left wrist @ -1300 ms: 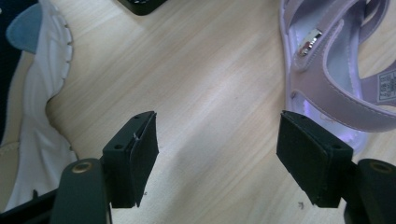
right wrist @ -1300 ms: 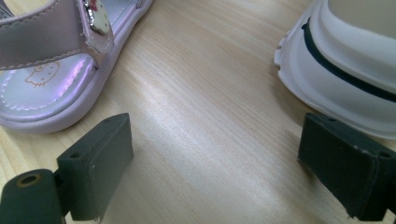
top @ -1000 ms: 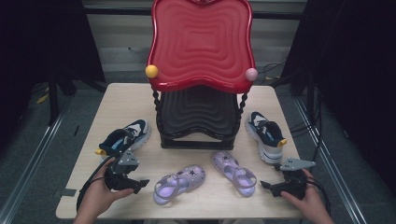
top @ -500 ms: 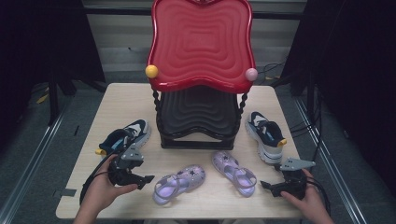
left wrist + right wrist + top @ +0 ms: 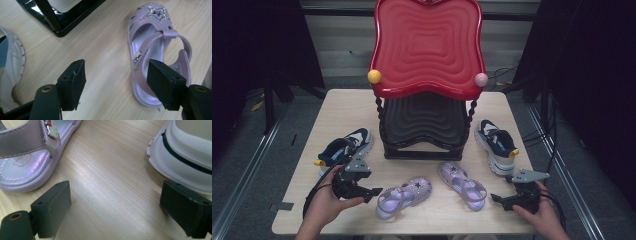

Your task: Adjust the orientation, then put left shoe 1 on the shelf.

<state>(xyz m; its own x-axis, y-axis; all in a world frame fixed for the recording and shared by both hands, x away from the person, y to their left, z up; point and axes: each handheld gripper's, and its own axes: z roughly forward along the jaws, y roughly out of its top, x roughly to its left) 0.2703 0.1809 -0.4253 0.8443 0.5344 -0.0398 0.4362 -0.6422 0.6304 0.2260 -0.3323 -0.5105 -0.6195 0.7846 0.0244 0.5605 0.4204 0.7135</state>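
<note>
Dark room, pale wood counter (image 5: 337, 107). Red-and-black tiered stand (image 5: 427, 60) at far centre, sneakers (image 5: 343, 147) flanking. Left gripper (image 5: 362, 190) fingers spread, near-left lilac sandal (image 5: 404, 195) just beside. Right gripper (image 5: 502, 199) fingers spread, empty.

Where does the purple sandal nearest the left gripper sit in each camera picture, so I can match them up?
High view: left purple sandal, low centre, right of the left gripper.
Left gripper view: same sandal, right half, star-decorated toe at the top, its heel end partly behind the right-hand jaw.
Right gripper view: the sandal at top left is the other of the pair, beside the white-soled sneaker.
Shared landmark: the light wooden table, and the black rack base in the first two.
</note>
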